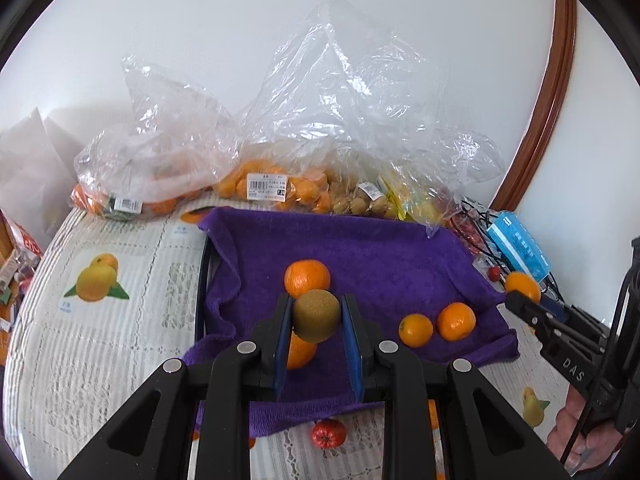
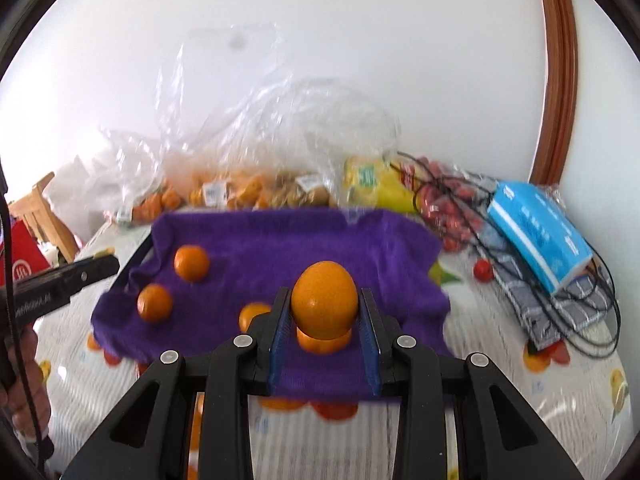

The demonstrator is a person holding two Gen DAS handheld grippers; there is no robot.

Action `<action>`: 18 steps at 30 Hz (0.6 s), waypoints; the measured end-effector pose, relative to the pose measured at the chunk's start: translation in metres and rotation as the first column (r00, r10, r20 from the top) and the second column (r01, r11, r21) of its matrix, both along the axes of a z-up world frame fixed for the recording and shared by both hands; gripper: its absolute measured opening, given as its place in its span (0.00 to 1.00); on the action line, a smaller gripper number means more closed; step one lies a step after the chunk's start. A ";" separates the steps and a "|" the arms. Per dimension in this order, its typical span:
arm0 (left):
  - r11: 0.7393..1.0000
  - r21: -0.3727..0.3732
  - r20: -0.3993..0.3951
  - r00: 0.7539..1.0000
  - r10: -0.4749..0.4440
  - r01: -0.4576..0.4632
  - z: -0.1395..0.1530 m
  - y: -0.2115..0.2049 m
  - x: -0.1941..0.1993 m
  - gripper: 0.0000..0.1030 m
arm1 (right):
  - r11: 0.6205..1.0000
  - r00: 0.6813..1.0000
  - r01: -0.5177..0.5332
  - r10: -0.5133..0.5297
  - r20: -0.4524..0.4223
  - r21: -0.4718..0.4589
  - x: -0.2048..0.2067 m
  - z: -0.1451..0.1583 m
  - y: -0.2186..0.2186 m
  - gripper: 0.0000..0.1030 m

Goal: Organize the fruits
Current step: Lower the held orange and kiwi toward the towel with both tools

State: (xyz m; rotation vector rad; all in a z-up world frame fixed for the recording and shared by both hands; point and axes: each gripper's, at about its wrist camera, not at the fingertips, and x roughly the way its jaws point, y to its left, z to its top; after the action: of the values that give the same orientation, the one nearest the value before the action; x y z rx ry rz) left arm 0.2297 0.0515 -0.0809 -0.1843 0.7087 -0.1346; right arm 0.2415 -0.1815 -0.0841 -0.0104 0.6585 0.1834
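Gripping a kiwi (image 1: 316, 314) — left gripper (image 1: 316, 316), red tomato (image 1: 329, 433) below.

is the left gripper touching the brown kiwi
Touching. The left wrist view shows the left gripper shut on the kiwi, with both blue fingers pressed against its sides and no gap showing.

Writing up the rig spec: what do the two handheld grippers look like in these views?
Both match: black plastic bodies with triangular cut-outs and round silver pivot pins, and blue ribbed pads on the fingers. Seen from outside, the right gripper bears white raised lettering "DAS" on its side; the left gripper carries lettering too blurred to read. Thin black cables run beside each handle. No sleeves are visible.
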 end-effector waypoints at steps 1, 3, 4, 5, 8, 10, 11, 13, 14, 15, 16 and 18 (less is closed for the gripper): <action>1.000 0.003 0.000 1.000 0.001 -0.001 0.001 -0.001 0.003 0.22 | 1.000 1.000 -0.004 0.004 0.007 0.005 0.005 0.002 0.001 0.31; 1.000 0.007 0.003 1.000 0.000 0.000 0.000 -0.003 0.010 0.22 | 0.999 0.999 -0.021 0.020 0.029 0.029 0.013 0.007 0.003 0.31; 1.000 0.011 0.006 1.000 0.003 -0.003 -0.001 -0.004 0.012 0.22 | 0.999 0.999 -0.026 0.025 0.043 0.032 0.018 0.009 0.005 0.31; 1.000 0.015 0.009 1.000 0.006 -0.006 -0.003 -0.005 0.015 0.22 | 0.999 0.998 -0.028 0.026 0.054 0.031 0.021 0.011 0.007 0.31; 0.999 0.029 -0.003 1.000 0.013 -0.013 -0.016 -0.009 0.020 0.22 | 0.999 0.996 -0.034 0.031 0.078 0.038 0.029 0.007 0.010 0.31; 0.999 0.034 -0.011 1.000 0.013 -0.012 -0.025 -0.010 0.021 0.22 | 0.999 0.998 -0.030 0.028 0.062 0.036 0.032 -0.005 0.010 0.31; 0.999 0.037 -0.016 1.000 0.009 -0.009 -0.028 -0.011 0.021 0.22 | 0.999 0.998 -0.029 0.027 0.049 0.036 0.034 -0.011 0.010 0.31; 0.999 0.050 -0.030 0.999 0.010 -0.009 -0.036 -0.012 0.022 0.22 | 0.999 1.000 -0.016 0.016 0.012 0.029 0.039 -0.024 0.008 0.31; 0.999 0.050 -0.032 0.999 0.010 -0.009 -0.038 -0.012 0.022 0.22 | 1.000 1.000 -0.012 0.012 -0.002 0.024 0.041 -0.029 0.008 0.31; 0.999 0.043 -0.030 0.999 0.015 -0.013 -0.040 -0.012 0.021 0.22 | 1.000 1.000 -0.007 0.007 -0.011 0.024 0.042 -0.032 0.006 0.31; 0.999 0.035 -0.026 1.000 0.017 -0.016 -0.042 -0.011 0.020 0.22 | 1.000 1.000 0.000 0.000 -0.017 0.029 0.043 -0.035 0.005 0.31; 1.000 0.024 -0.025 1.000 0.014 -0.013 -0.042 -0.012 0.019 0.22 | 0.999 0.999 0.007 -0.005 -0.033 0.046 0.045 -0.038 0.002 0.31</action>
State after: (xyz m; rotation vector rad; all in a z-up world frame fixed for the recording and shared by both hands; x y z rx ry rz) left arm 0.2486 0.0400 -0.1232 -0.1678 0.7336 -0.1112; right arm 0.2866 -0.1791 -0.1218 0.0386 0.6874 0.1930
